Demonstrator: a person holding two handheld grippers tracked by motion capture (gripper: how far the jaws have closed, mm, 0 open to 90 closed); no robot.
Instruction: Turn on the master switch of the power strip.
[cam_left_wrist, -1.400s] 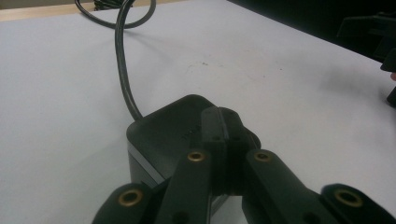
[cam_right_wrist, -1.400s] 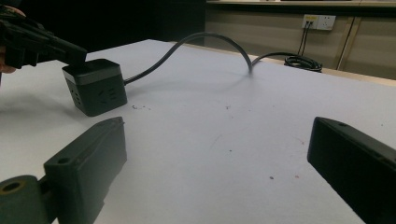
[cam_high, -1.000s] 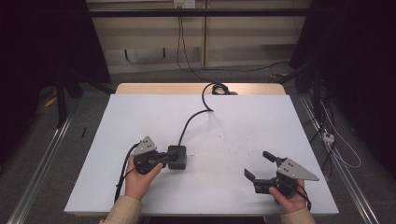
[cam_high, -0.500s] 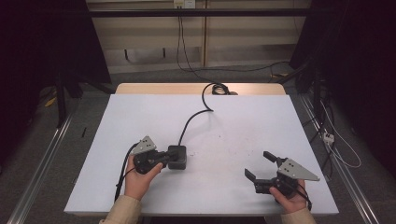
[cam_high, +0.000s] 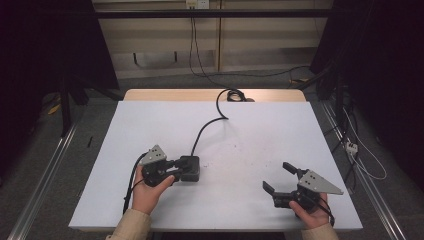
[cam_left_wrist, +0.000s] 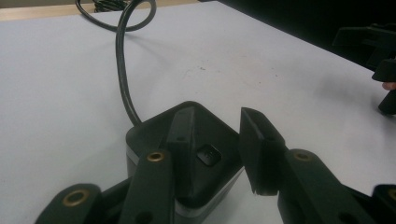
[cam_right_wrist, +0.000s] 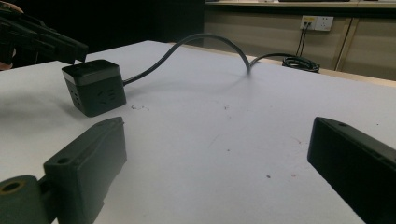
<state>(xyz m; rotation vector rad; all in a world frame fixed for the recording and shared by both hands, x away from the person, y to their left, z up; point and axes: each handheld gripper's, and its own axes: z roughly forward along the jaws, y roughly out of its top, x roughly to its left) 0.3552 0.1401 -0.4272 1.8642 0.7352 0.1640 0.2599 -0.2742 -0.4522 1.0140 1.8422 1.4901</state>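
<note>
Two hand-held grippers work over the white bench (cam_high: 260, 150): the left hand-held gripper (cam_left_wrist: 219, 149), jaws just parting, straddles the black cube-shaped power socket (cam_high: 190, 168) with its grey cable (cam_high: 207, 126), one jaw resting on its top button. Judged from this, the press looks done and withdrawal remains; the right hand-held gripper (cam_high: 280, 178) rests spread and empty, well apart.

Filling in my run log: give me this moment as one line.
left tongs: just opening over black cube power socket, no grip | right tongs: open, empty | white table
</note>
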